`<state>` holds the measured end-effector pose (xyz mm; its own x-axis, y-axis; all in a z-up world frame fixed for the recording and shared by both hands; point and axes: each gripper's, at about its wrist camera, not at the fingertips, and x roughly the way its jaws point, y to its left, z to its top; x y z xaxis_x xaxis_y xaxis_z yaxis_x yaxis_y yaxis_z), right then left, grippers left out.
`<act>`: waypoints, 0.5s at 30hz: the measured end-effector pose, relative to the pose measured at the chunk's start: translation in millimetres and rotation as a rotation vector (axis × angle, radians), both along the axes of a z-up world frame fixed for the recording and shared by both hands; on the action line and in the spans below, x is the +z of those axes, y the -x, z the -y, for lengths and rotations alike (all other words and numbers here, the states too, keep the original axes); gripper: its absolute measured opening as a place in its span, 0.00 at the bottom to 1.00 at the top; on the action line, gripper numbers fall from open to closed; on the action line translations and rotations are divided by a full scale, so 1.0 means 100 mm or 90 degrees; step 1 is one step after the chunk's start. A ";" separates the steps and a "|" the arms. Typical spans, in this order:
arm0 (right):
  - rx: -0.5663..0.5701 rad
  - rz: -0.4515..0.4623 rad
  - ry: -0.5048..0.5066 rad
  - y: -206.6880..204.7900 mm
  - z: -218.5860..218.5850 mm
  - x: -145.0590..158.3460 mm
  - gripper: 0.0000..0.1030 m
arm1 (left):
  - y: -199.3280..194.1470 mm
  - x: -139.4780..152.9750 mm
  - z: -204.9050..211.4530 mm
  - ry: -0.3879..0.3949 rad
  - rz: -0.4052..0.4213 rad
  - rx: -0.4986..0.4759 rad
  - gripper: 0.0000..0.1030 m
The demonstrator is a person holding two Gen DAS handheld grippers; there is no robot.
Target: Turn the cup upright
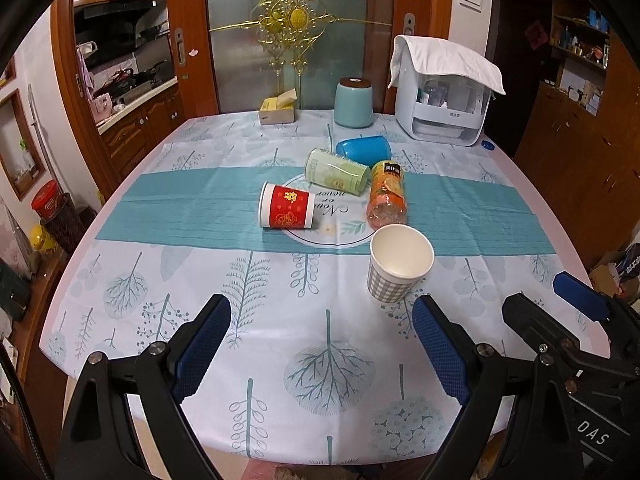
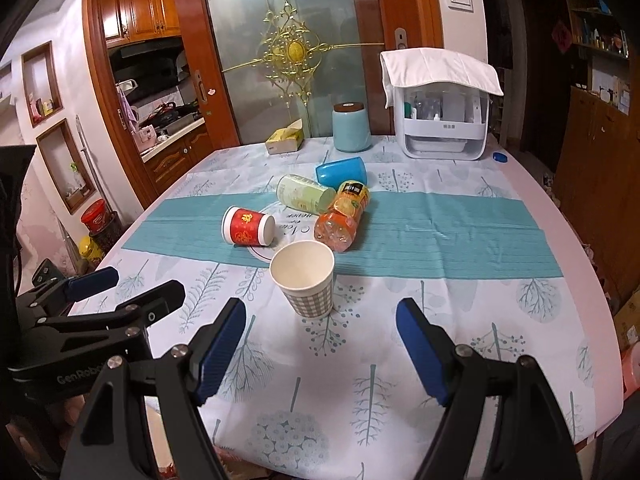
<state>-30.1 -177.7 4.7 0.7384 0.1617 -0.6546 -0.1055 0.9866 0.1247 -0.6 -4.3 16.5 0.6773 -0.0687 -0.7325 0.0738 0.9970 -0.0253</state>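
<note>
Left wrist view: the left hand-held gripper (image 1: 322,344) hangs over the near edge of the counter (image 1: 500,184), its blue-padded fingers (image 1: 204,344) spread wide and holding nothing. A checked paper cup (image 1: 398,268) stands upright on the counter, mouth up, just beyond the right finger and apart from it. Farther off, on the teal band of the cloth, a red paper cup (image 1: 287,211) lies on its side with its mouth to the left. Behind it lie a green can (image 1: 337,171), an orange bottle (image 1: 386,195) and a blue cup (image 1: 363,147), all on their sides, close together. At the far edge stand a light-blue canister (image 1: 354,103), a yellow tissue box (image 1: 277,109) and a white appliance (image 1: 444,98) with a cloth draped over it. The right hand-held gripper (image 1: 560,300) shows at the right edge.

Right wrist view: the right hand-held gripper (image 2: 322,340) is likewise released, fingers wide apart and empty. The checked paper cup (image 2: 305,276) stands upright between and beyond the fingers, touching neither. The red paper cup (image 2: 248,227) lies on its side to the far left of it, near the orange bottle (image 2: 343,216). The left hand-held gripper (image 2: 132,286) reaches in at the left, open as well.
</note>
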 end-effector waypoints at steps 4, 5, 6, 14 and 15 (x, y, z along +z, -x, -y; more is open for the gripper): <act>0.001 0.000 -0.002 -0.01 0.01 0.01 0.76 | 0.00 0.03 0.01 -0.005 0.004 0.000 0.88; 0.001 0.001 -0.003 -0.02 0.00 0.02 0.76 | -0.01 0.04 0.02 -0.006 0.004 -0.001 0.88; 0.000 0.001 -0.003 -0.02 0.00 0.02 0.76 | 0.00 0.04 0.02 -0.006 0.004 -0.001 0.88; 0.002 0.003 -0.003 -0.03 0.01 0.04 0.76 | -0.04 0.08 0.04 -0.011 0.008 -0.003 0.88; 0.001 0.004 -0.003 -0.04 0.01 0.05 0.76 | -0.04 0.08 0.04 -0.011 0.009 -0.004 0.88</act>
<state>-26.6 -178.6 9.3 0.7425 0.1666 -0.6488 -0.1086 0.9857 0.1289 3.5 -8.3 25.0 0.6870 -0.0595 -0.7242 0.0797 0.9968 -0.0063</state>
